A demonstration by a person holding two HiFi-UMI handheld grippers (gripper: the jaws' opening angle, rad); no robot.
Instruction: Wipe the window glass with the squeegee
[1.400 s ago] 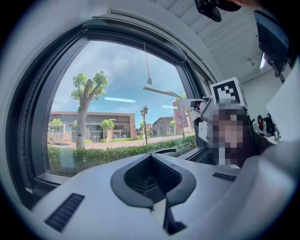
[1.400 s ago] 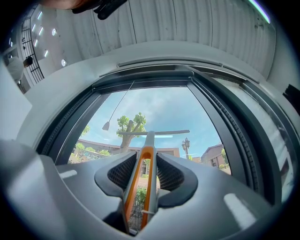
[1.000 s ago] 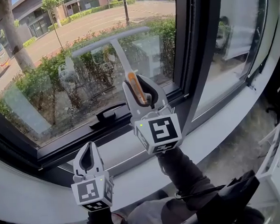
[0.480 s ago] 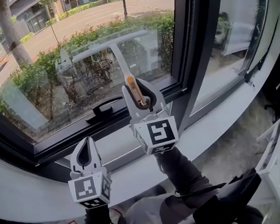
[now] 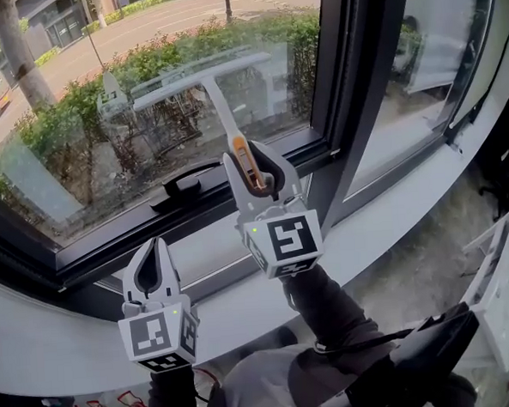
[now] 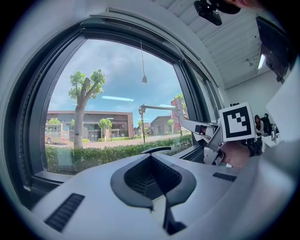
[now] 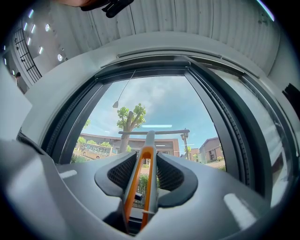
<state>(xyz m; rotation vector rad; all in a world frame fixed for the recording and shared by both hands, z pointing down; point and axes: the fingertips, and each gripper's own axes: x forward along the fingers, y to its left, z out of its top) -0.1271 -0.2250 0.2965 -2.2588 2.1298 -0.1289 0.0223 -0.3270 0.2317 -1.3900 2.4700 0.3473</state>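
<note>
The right claw (image 5: pixel 250 156) is pinched on the squeegee (image 5: pixel 204 75), gripping only the thin orange-edged handle, with the blade up against the window glass (image 5: pixel 71 158) in its middle part. The left claw (image 5: pixel 154 252) is pressed together on nothing and hangs low over the white sill (image 5: pixel 410 223).

The grip looks like the weak spot. The handle is narrow and smooth and the crossbar is long, so an uneven push could probably twist it between the jaws, lift one end off the pane and leave streaks. A stroke carried down to the bottom of the pane may well knock the blade on the black window handle (image 5: pixel 184 184) or the dark frame (image 5: pixel 352 106) — and that jolt could work the tool loose.

The squeegee is a pale grey T: a straight, slim bar on a tapering neck, apparently hard plastic. In the right gripper view the handle (image 7: pixel 143 183) runs up between ribbed dark pads. The glass is clear and glossy, throwing faint reflections; the frame is matt and dark, the sill smooth and curved.
</note>
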